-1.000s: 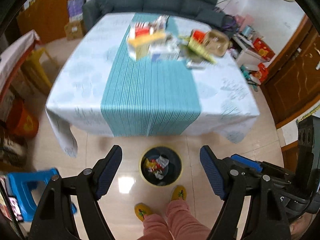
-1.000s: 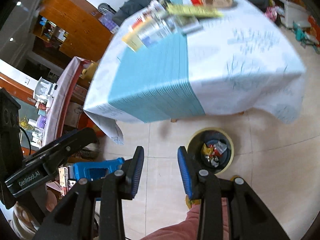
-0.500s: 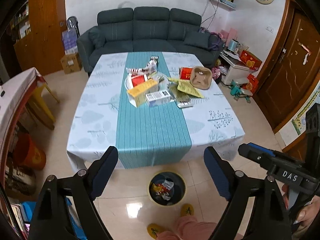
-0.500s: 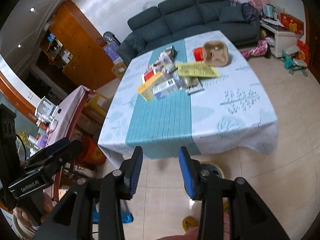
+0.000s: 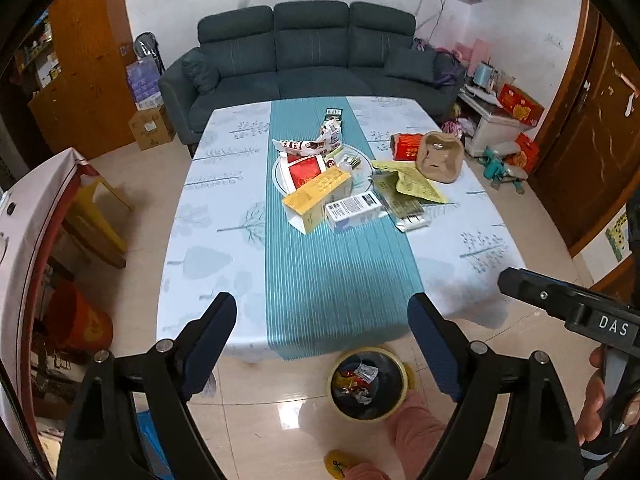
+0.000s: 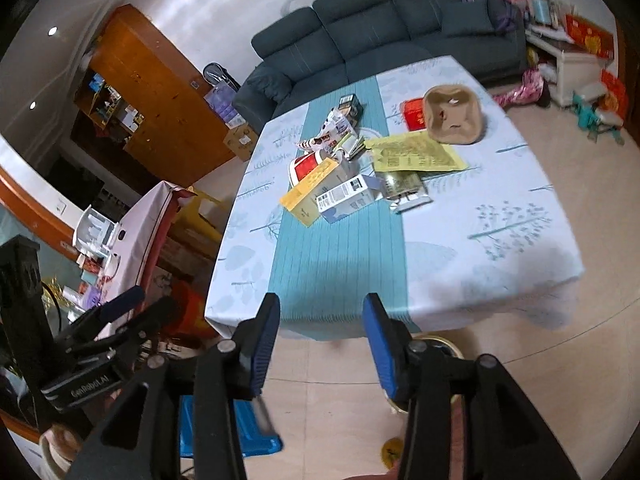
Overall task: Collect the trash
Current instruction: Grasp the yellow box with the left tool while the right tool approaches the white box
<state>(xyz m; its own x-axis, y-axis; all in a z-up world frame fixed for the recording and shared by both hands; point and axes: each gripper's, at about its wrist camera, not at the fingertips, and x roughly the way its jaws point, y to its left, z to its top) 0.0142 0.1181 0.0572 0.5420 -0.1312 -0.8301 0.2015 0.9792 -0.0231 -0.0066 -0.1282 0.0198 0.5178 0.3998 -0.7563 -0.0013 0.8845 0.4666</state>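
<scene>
Trash lies in a heap on the table (image 5: 208, 216): a yellow box (image 5: 316, 190), a white barcode box (image 5: 352, 206), a red-and-white carton (image 5: 304, 170), a yellow leaflet (image 5: 416, 182) and a brown pulp tray (image 5: 440, 156). The same pile shows in the right wrist view, with the yellow box (image 6: 308, 186) and pulp tray (image 6: 452, 114). A yellow-rimmed bin (image 5: 368, 384) with wrappers inside stands on the floor below the table's near edge. My left gripper (image 5: 322, 344) hangs open and empty above that edge. My right gripper (image 6: 320, 344) holds nothing and its jaws are opening.
A dark sofa (image 5: 308, 52) stands behind the table. A wooden cabinet (image 5: 76, 80) and cardboard boxes are at left, a wooden door (image 5: 592, 140) at right. A blue stool (image 6: 224, 428) sits on the tiled floor. A person's pink-clad legs (image 5: 412, 428) stand beside the bin.
Both grippers have risen and tilted up, so the view swung from the floor and bin to the whole table and sofa. The right gripper's jaws have widened.
</scene>
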